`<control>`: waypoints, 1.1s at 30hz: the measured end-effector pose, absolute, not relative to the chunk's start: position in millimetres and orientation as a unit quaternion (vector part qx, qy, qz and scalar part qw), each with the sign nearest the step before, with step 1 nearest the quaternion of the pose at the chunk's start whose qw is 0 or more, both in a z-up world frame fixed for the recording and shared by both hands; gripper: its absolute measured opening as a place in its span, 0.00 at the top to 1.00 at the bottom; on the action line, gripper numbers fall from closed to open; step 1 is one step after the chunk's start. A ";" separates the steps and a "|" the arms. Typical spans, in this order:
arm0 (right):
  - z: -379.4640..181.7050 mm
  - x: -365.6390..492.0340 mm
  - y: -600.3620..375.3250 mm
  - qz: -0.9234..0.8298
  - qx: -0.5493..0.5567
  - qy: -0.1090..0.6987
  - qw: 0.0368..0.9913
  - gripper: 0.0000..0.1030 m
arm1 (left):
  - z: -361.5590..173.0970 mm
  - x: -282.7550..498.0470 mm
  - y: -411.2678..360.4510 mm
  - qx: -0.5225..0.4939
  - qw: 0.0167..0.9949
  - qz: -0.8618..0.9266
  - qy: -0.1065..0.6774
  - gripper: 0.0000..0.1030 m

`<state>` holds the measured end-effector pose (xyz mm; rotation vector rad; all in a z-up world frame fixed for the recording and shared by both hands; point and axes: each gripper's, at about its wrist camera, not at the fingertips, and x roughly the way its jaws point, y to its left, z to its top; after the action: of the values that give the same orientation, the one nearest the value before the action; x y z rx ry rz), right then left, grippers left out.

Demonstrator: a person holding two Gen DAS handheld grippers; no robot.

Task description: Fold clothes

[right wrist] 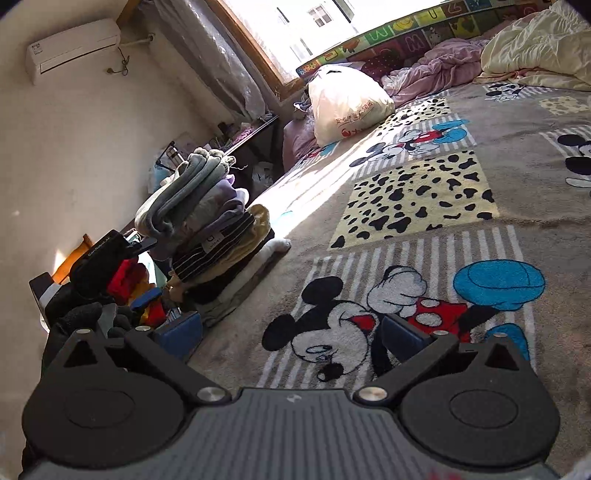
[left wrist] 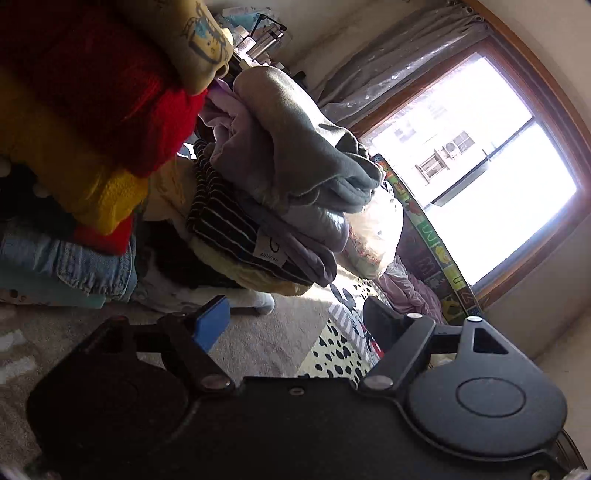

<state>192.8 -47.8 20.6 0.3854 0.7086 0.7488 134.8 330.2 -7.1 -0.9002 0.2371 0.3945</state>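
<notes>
Beside folded clothes (left wrist: 280, 192), both grippers empty

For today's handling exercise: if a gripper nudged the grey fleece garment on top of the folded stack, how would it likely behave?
The grey fleece garment looks soft, so it would probably flop. It overhangs the stack of folded clothes, so a push might slide it off.

The right gripper (right wrist: 291, 334), its blue-padded jaws spread wide and empty, hovers over a cartoon-mouse blanket (right wrist: 424, 229) covering a bed. To its left stands a stack of folded clothes (right wrist: 207, 225). A white plastic bag (right wrist: 347, 103) sits near the window (right wrist: 295, 33).
</notes>
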 end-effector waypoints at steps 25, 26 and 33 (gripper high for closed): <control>52.3 78.1 -130.8 0.175 0.015 0.335 0.926 0.00 | 45.5 4.7 72.2 -0.058 0.973 0.026 0.221 0.00; 50.8 75.4 -134.5 0.173 0.017 0.336 0.926 0.00 | 46.2 3.8 67.0 -0.050 0.973 0.027 0.225 0.00; 43.0 55.2 -154.2 0.136 0.017 0.331 0.934 0.00 | 39.4 4.5 38.2 -0.002 0.968 0.033 0.247 0.00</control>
<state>55.2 -154.2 43.0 0.0352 0.6763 0.2784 4.5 38.2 39.4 -0.0031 0.5002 0.0659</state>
